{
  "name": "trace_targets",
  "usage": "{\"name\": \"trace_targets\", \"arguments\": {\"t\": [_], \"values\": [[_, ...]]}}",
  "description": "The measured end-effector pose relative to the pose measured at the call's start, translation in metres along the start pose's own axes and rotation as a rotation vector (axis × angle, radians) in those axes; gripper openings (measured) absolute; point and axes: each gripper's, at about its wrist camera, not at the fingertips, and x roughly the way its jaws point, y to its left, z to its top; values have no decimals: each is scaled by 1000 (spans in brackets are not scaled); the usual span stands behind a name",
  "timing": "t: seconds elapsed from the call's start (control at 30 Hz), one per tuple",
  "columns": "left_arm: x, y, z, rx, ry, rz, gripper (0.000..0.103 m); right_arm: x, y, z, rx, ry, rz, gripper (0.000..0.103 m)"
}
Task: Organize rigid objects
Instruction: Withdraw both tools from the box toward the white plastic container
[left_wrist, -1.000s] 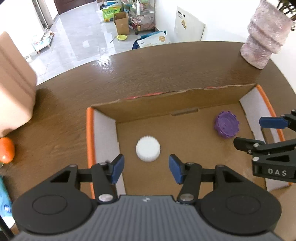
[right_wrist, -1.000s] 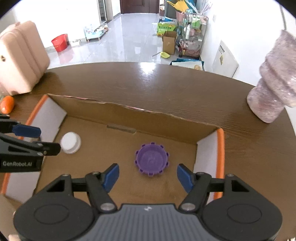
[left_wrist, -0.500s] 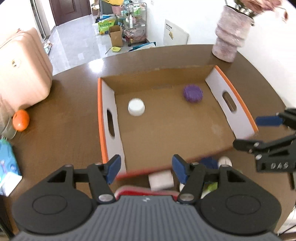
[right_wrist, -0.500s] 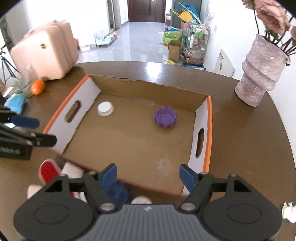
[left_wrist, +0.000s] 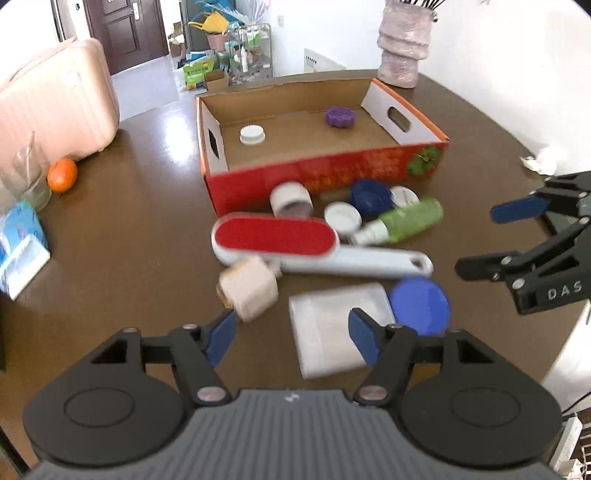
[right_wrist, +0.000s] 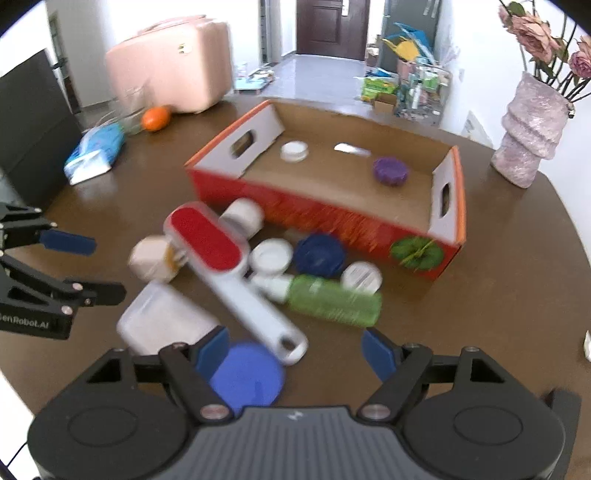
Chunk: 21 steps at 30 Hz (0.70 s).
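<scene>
Now both grippers (left_wrist: 291, 334) (right_wrist: 295, 349) empty, just been opening, above pile w/ lint brush (left_wrist: 275, 238) ahead.

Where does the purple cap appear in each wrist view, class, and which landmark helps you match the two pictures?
Left wrist view: the purple cap lies in the cardboard box, upper middle, by its far right corner.
Right wrist view: the purple cap sits right of centre, in the box's far right part.
Shared landmark: the white cap, left of it in both.
</scene>
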Motion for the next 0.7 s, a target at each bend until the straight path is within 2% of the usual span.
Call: {"name": "trace_targets", "arguments": {"t": [0.17,0.33,0.5,0.7], "values": [[-7,-6,-50,24,17,5,70,-6,34,-35,-52,33,48,79],[-9,-7,-86,26,44,-18,71,-11,60,-63,-93,48,80,79],[-5,-7,-104,30,74,-25,71,-11,69,-78,-106,62,102,79],[-1,3,-104,16,83,-11,71,0,55,-83,-77,82,86,79]]}}
